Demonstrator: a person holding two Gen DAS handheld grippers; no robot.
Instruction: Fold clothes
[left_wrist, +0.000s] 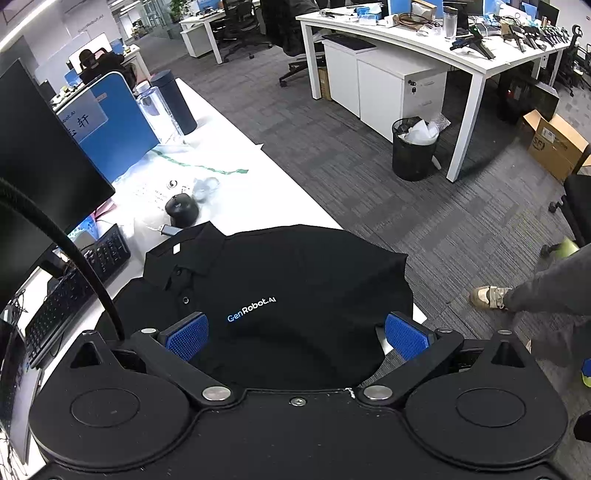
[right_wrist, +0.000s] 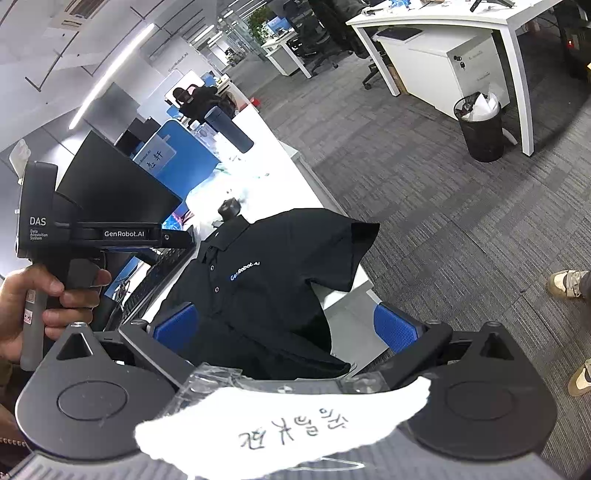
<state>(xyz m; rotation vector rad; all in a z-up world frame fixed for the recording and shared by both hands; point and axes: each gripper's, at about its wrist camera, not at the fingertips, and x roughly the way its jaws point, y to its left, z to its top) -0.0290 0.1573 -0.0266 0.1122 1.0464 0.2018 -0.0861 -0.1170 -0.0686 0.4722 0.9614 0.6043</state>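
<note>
Polo shirt (left_wrist: 280, 291) flat on desk (left_wrist: 258, 192) (unfolded) | both grippers spread

Black polo shirt (right_wrist: 273, 280) flat on white desk (right_wrist: 343, 299), beyond wide-open right tool (right_wrist: 284, 325).

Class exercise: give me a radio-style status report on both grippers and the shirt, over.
Left gripper open, above the polo shirt, nothing held. Right gripper open, empty. Shirt unfolded, face up on the white desk, one sleeve over the edge. Keyboard beside the shirt.
</note>
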